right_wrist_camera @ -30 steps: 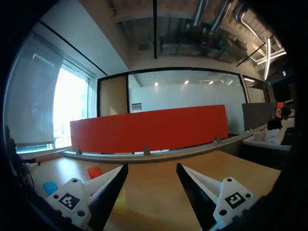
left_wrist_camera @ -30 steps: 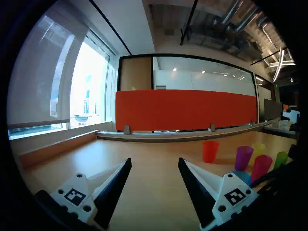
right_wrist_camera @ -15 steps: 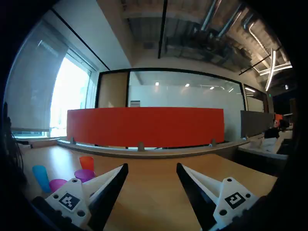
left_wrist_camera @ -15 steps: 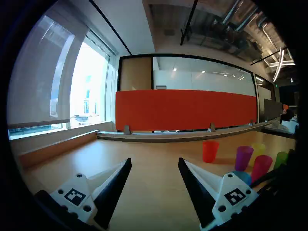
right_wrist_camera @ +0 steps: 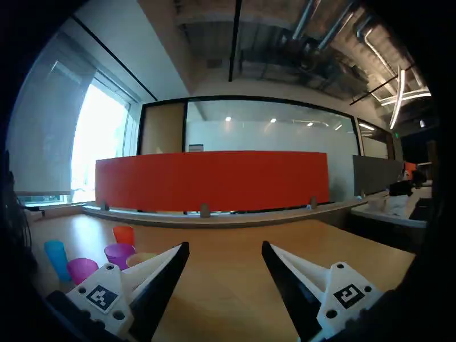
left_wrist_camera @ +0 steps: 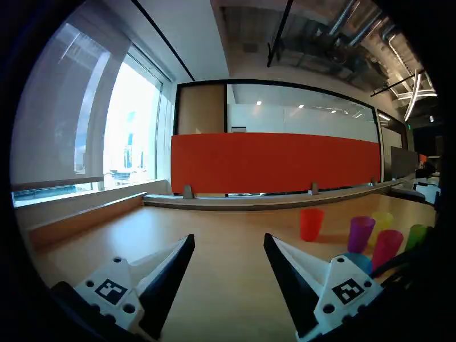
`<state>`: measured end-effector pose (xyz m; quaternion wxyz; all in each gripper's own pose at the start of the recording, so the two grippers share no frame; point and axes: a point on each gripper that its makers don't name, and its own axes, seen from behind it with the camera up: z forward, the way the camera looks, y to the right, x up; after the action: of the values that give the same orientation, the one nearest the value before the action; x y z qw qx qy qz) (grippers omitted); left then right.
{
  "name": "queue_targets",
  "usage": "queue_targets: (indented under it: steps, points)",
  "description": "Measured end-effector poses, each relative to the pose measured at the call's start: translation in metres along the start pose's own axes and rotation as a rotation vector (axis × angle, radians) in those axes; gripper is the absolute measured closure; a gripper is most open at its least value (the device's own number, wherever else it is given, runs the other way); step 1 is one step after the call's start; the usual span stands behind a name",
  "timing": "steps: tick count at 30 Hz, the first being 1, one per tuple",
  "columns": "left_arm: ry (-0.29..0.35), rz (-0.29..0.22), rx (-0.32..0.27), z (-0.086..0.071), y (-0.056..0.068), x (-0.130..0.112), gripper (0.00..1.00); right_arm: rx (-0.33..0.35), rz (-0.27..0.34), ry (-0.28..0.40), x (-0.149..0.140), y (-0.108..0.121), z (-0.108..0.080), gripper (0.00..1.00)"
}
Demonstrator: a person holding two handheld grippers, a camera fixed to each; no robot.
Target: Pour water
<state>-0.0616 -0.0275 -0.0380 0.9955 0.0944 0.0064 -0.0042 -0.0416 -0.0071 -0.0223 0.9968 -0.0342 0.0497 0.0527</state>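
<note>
Coloured cups [left_wrist_camera: 361, 232] stood on the table [left_wrist_camera: 228, 296], ahead of and between left gripper [left_wrist_camera: 228, 236] and right gripper [right_wrist_camera: 225, 244] (both spread wide, empty)

No word, brand or number can be read here. The only printed marks are black-and-white square code patterns [left_wrist_camera: 110, 290] on the white finger bases of the left gripper [left_wrist_camera: 228, 236], at 7 and 5 o'clock in its view, and likewise on the right gripper [right_wrist_camera: 224, 244]. A small plate [right_wrist_camera: 195, 147] on the glass wall [right_wrist_camera: 268, 134], at 11 o'clock in the right gripper view, is too small to read.
</note>
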Motion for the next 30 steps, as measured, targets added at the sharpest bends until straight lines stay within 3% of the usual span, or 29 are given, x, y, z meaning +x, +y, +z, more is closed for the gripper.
queue_targets:
  steps: [17, 30]
  points:
    - [0.0, 0.0, 0.0, 0.001, 0.0, 0.0, 0.1, 0.006, -0.022, -0.051, -0.014, -0.004, 0.003, 0.01]
    - [0.0, 0.0, 0.0, 0.0, 0.0, 0.0, 0.11, 0.005, -0.021, -0.053, -0.014, -0.003, 0.002, 0.01]
